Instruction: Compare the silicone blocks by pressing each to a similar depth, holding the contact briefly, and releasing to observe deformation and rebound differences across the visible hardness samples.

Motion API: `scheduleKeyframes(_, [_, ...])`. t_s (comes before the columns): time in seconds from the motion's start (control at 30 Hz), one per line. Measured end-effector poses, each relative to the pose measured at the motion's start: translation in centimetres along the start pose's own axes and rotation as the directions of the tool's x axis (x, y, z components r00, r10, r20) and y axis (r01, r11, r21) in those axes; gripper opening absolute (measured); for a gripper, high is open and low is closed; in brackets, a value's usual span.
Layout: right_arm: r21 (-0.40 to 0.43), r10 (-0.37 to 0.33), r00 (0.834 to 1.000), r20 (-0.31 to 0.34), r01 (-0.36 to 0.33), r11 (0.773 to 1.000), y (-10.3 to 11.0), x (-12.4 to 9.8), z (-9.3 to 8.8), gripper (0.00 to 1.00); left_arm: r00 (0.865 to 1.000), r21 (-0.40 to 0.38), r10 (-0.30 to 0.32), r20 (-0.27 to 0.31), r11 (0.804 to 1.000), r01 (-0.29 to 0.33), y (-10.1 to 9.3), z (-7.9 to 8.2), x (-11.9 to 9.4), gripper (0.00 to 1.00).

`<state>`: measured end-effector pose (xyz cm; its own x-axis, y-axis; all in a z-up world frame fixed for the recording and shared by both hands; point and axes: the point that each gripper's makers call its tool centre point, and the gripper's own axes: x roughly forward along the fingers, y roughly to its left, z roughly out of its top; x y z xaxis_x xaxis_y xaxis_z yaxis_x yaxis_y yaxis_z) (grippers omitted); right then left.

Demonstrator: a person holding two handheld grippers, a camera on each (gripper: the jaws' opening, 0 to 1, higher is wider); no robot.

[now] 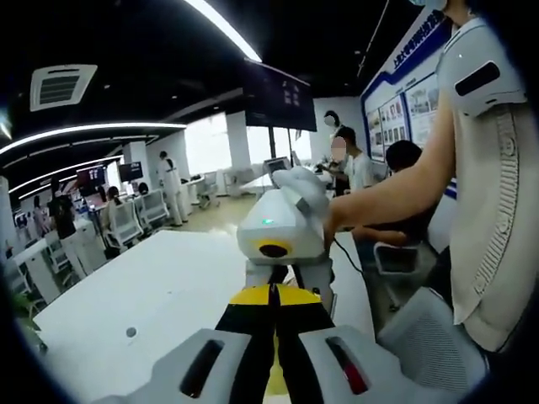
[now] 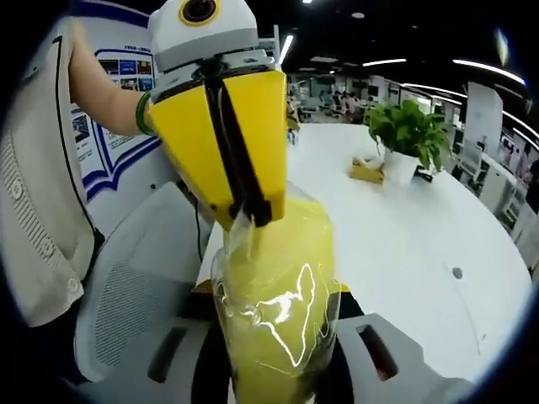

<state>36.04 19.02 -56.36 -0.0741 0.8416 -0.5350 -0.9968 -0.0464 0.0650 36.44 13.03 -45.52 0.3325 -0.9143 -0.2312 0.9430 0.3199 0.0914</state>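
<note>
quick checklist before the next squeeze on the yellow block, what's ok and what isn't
1. Yellow block in clear wrap sits between the right gripper's jaws: ok.
2. Left gripper pinches the wrap's top edge: ok.
3. Right gripper's squeeze depth: cannot tell, block hides the jaws.
4. White table below is bare: ok.
5. Potted plant stands well away: ok.
6. Other hardness samples within reach: cannot tell.
</note>
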Motion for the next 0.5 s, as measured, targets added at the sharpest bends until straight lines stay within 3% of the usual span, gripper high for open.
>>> scheduleKeyframes(0.5, [-0.038, -0.029, 0.999, 0.026, 0.03, 0.999, -0.43, 0.09, 0.35, 0.39, 1.0, -0.026, 0.022, 0.004, 0.999, -0.022, 0.58, -0.23, -0.46, 0.0])
